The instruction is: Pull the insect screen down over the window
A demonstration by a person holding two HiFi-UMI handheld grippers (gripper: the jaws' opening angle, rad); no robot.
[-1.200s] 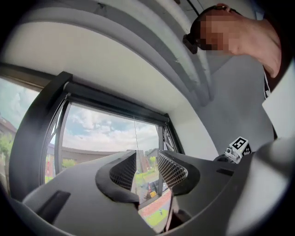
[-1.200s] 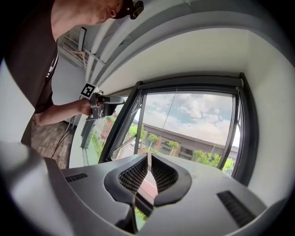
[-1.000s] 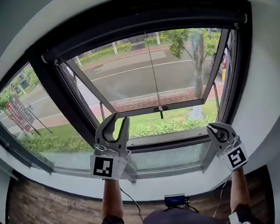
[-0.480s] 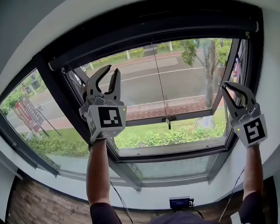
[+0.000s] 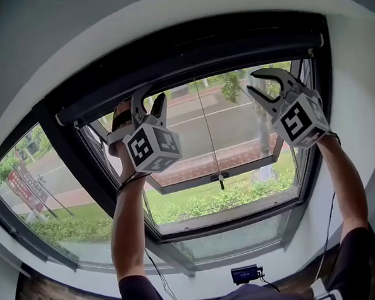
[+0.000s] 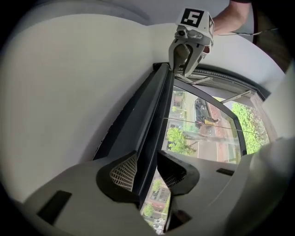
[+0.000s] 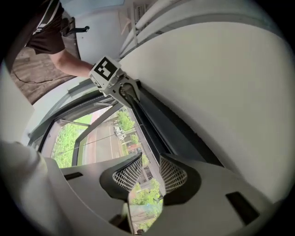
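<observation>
Left gripper (image 6: 146,156): the jaws are apart and have just been opening up. The lower edge of the insect screen's dark bar (image 6: 153,110) runs right into the gap between the two mesh pads. They're not clamped on it as far as I can see, though the left pad sits so close to the bar that I honestly can't say if it brushes it.

Right gripper (image 7: 150,156): same deal, the jaws have just been opening and stand apart with no grip on anything. The bar's edge lines up with the gap just past the tips, and only trees and street show between the pads.

In the head view both grippers are held up at the top of the window. The left one is left of the bar's middle and the right one is toward its right end, near the white wall (image 5: 362,59). The screen itself is rolled up in that bar along the top of the frame, so it isn't over the window yet.

A thin pull cord (image 5: 206,123) hangs from the middle of the bar down to a little handle (image 5: 220,176). It sits between the two grippers and well apart from both. Past it the window sash (image 5: 183,180) is tilted open outward, with road, grass and trees on the far side. Near the person, below the sill, there's a small dark device (image 5: 245,274).
</observation>
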